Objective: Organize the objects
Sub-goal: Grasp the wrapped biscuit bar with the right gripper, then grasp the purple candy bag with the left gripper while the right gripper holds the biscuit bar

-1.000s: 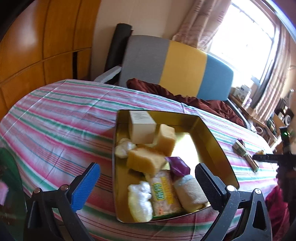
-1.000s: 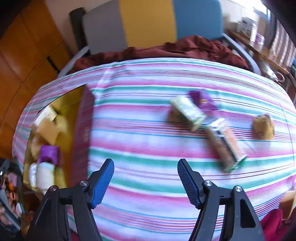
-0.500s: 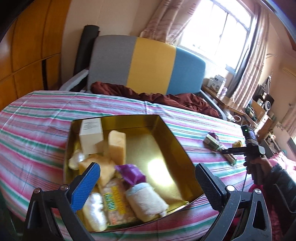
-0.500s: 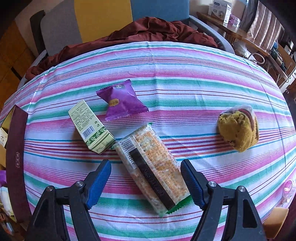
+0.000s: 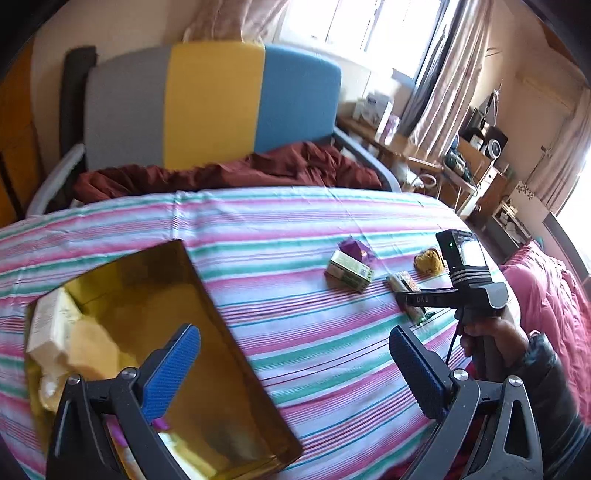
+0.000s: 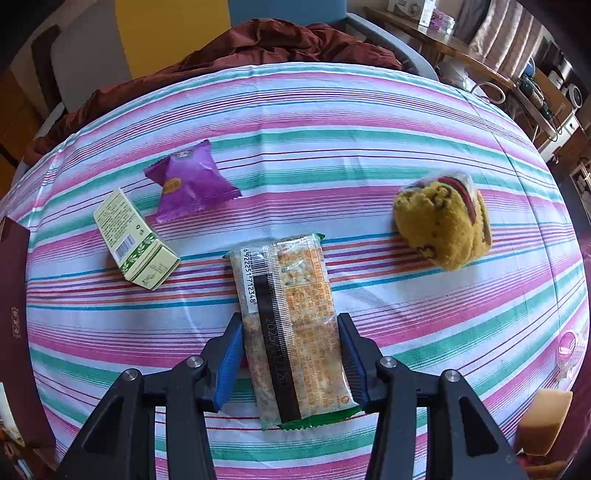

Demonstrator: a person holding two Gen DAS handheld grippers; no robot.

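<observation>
So we've got the right gripper (image 6: 291,360), jaws just closing, clamped on the long clear-wrapped orange cracker pack (image 6: 291,328) at lower centre; left gripper (image 5: 295,373) gapes empty. Gold tin tray (image 5: 236,373) is part filled (purple pouch (image 6: 190,182), green carton (image 6: 135,245), yellow plush (image 6: 443,225) remain).

Bright window (image 5: 354,26) glare, fisheye edges, slight blur

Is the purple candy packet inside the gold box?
No, the purple candy packet lies out on the striped tablecloth, beside the small green-and-cream carton, not in any box.
</observation>
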